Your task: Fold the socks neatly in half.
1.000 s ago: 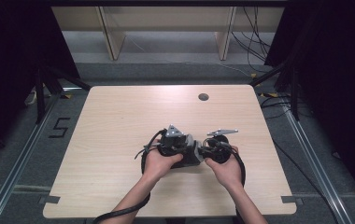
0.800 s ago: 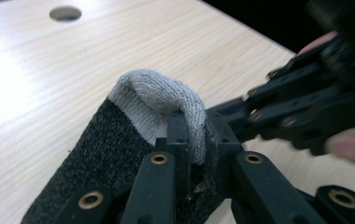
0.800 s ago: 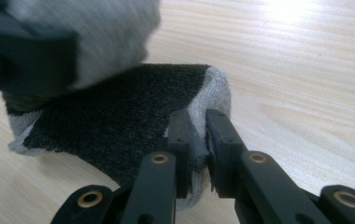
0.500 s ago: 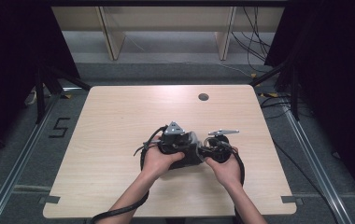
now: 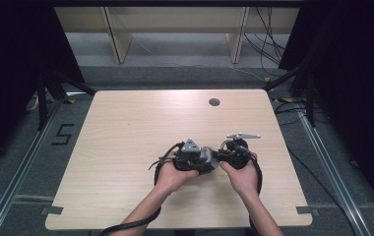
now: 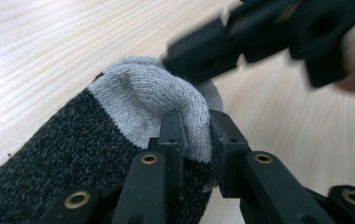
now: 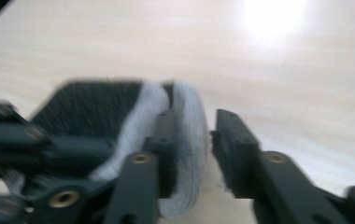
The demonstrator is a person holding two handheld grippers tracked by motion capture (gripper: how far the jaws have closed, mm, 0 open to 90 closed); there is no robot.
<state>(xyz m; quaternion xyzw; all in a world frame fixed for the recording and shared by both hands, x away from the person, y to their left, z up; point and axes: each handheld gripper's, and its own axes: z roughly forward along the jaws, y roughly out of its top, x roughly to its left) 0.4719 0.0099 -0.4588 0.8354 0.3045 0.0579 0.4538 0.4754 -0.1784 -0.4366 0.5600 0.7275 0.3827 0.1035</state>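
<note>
Little changed over the last second: both tongs huddled low centre on the tabletop. Left tongs pinching the sock's grey cuff; right tongs narrowly parted around it.

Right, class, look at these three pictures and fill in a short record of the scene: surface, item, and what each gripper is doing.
surface: pale wooden table with a round hole near its far edge
item: dark grey knitted sock with a light grey cuff
left gripper: jaws pinch a fold of the light grey cuff
right gripper: one jaw inside the cuff, jaws apart
hands: both together near the table's front, in the high view
</note>
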